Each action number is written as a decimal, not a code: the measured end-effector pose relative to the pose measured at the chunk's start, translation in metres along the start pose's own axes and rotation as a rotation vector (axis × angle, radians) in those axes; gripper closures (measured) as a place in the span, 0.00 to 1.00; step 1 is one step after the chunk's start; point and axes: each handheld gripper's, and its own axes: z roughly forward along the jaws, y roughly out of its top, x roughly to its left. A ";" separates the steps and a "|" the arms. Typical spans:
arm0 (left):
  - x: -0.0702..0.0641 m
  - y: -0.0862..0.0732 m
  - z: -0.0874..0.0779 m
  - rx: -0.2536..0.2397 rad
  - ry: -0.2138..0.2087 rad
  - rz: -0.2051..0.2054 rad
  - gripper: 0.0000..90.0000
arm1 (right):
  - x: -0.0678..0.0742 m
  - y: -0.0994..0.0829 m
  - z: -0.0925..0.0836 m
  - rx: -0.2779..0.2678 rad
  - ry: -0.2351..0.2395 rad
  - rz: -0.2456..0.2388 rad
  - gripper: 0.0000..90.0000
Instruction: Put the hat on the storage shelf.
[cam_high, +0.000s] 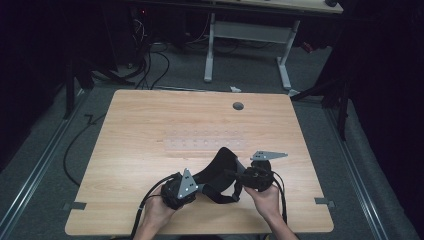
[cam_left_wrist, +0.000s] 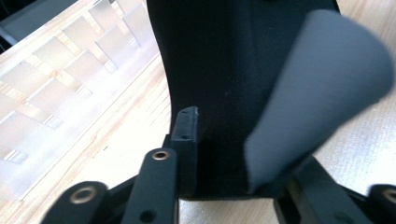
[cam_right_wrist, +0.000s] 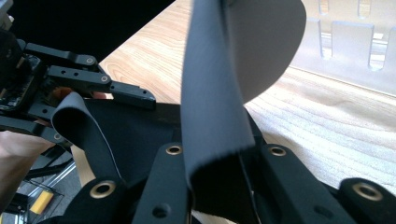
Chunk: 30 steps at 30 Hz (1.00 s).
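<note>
A black fabric band (cam_high: 220, 165) with a grey inner face arches up off the wooden table (cam_high: 145, 125) near its front edge, held between both hands. My left gripper (cam_high: 204, 189) is shut on the band's near left end. In the left gripper view the black cloth (cam_left_wrist: 219, 70) rises from between the jaws, and a grey fold hides the right jaw. My right gripper (cam_high: 238, 176) is shut on the other end. In the right gripper view the band (cam_right_wrist: 210, 93) stands clamped between the jaws of the right gripper (cam_right_wrist: 217, 161). Farther off there, a finger (cam_right_wrist: 133, 94) of the left gripper lies on the cloth.
A clear plastic tray (cam_high: 205, 142) with rows of small compartments lies flat mid-table, just beyond the band. A round cable hole (cam_high: 238, 106) sits near the far edge. Past the table stand a white desk frame (cam_high: 247, 35) and floor cables (cam_high: 150, 65).
</note>
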 end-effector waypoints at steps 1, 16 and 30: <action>0.000 0.001 -0.001 0.002 -0.006 0.002 0.80 | 0.000 0.000 0.000 -0.001 0.000 0.001 0.88; -0.008 0.003 -0.016 0.022 -0.092 0.020 0.96 | -0.001 0.002 -0.006 -0.075 -0.018 -0.006 0.64; 0.006 0.010 -0.031 -0.039 -0.062 -0.063 0.96 | -0.018 -0.011 -0.018 -0.080 -0.070 0.004 0.56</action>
